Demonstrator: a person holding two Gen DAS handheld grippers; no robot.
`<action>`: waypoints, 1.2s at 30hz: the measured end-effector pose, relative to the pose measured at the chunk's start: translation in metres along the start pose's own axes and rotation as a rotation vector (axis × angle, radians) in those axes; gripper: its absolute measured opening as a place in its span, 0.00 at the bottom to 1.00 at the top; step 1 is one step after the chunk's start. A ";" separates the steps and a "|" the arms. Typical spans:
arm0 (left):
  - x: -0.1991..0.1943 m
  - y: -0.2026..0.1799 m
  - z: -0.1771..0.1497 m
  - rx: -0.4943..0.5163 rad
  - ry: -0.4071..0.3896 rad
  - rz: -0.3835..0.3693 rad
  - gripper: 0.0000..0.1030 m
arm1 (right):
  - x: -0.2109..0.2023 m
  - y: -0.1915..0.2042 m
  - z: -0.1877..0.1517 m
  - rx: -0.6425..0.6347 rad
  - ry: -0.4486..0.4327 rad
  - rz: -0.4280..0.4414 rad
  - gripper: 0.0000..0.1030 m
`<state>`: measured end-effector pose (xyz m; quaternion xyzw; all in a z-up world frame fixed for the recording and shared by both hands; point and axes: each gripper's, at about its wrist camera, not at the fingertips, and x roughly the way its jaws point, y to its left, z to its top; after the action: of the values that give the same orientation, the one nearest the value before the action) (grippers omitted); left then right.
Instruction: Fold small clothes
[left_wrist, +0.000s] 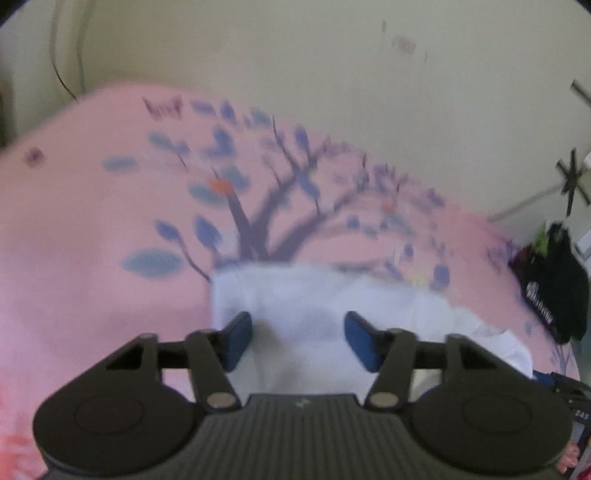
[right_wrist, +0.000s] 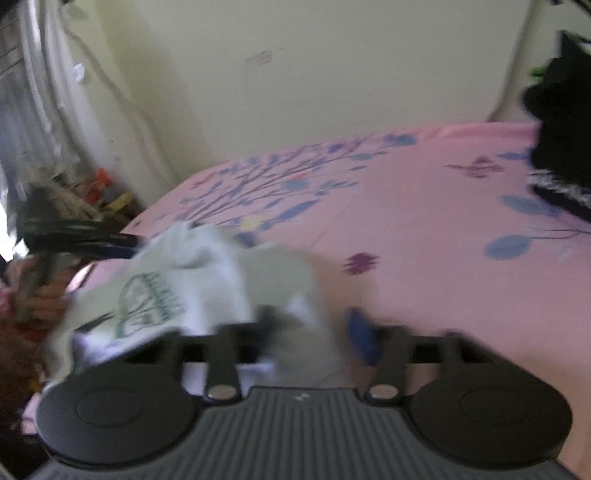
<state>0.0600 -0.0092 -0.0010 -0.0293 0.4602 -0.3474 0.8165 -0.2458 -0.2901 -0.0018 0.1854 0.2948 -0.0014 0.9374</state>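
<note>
A small white garment (left_wrist: 295, 295) lies bunched on the pink bedsheet (left_wrist: 74, 221) with its purple tree print. My left gripper (left_wrist: 300, 339) is open over it, blue pads wide apart, the cloth lying under the gap and not pinched. In the right wrist view the garment (right_wrist: 207, 266) shows a green print and is rumpled and blurred. My right gripper (right_wrist: 314, 328) is open. Cloth drapes over and hides its left finger, and a small gap separates the cloth from the right blue pad (right_wrist: 364, 341). The left gripper (right_wrist: 125, 243) is at the garment's far left edge, held by a hand (right_wrist: 48, 295).
A pile of dark clothes (right_wrist: 561, 147) sits at the bed's right side, also seen as dark clothes (left_wrist: 554, 280) in the left wrist view. A pale wall (right_wrist: 332, 66) runs behind the bed. Clutter (right_wrist: 99, 192) and hanging fabric stand off the bed's left end.
</note>
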 end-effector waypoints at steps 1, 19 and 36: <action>-0.002 -0.009 -0.005 0.028 -0.027 0.014 0.12 | 0.000 0.007 0.004 -0.014 -0.012 -0.004 0.10; -0.195 0.041 -0.067 0.035 -0.397 -0.072 0.58 | -0.096 0.070 0.014 -0.379 -0.119 0.244 0.46; -0.045 -0.009 -0.008 0.186 -0.104 -0.138 0.83 | -0.030 0.123 0.011 -0.479 -0.041 0.194 0.48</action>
<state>0.0345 0.0129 0.0306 -0.0033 0.3798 -0.4420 0.8126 -0.2509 -0.1828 0.0662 -0.0144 0.2484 0.1544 0.9562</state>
